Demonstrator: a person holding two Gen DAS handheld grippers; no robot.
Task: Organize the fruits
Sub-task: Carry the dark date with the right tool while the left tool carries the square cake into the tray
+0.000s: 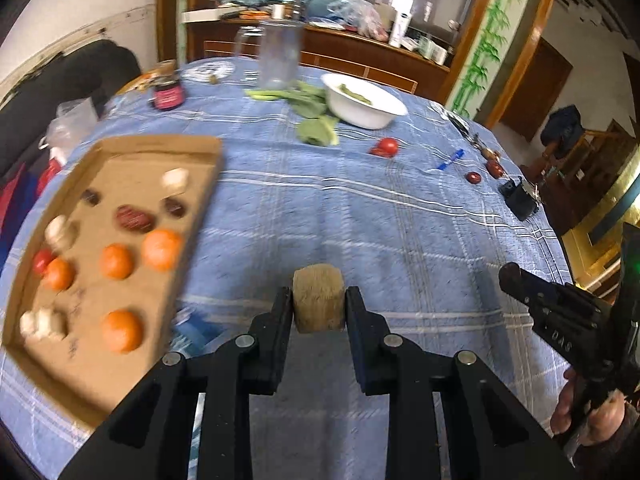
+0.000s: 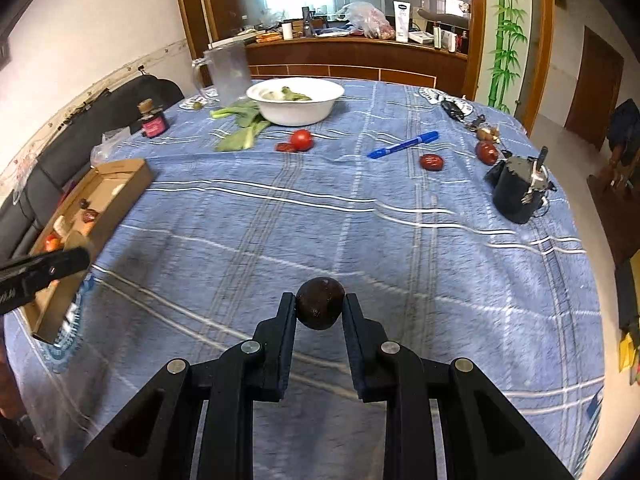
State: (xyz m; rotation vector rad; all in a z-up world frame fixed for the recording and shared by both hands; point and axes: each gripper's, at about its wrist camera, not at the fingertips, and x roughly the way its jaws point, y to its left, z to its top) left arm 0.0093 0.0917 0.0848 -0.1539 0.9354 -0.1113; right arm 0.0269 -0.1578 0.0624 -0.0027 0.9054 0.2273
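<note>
My left gripper (image 1: pixel 319 304) is shut on a tan fibrous chunk (image 1: pixel 319 298), held above the blue cloth just right of the cardboard tray (image 1: pixel 120 148). The tray holds several oranges (image 1: pixel 161 249), dark red dates (image 1: pixel 134 218), pale pieces and a small tomato (image 1: pixel 41 260). My right gripper (image 2: pixel 320 308) is shut on a dark round fruit (image 2: pixel 320 302) above the cloth near the table's front. A tomato (image 2: pixel 302 139) and red dates (image 2: pixel 431 162) lie loose on the cloth further back. The left gripper also shows in the right wrist view (image 2: pixel 64 262), at the tray (image 2: pixel 132 174).
A white bowl (image 2: pixel 296 114) with greens, leafy greens (image 2: pixel 240 132), a clear jug (image 2: pixel 226 70) and a small jar (image 2: pixel 152 120) stand at the back. A blue marker (image 2: pixel 402 145), keys (image 2: pixel 456 110) and a black device (image 2: pixel 518 192) lie at the right.
</note>
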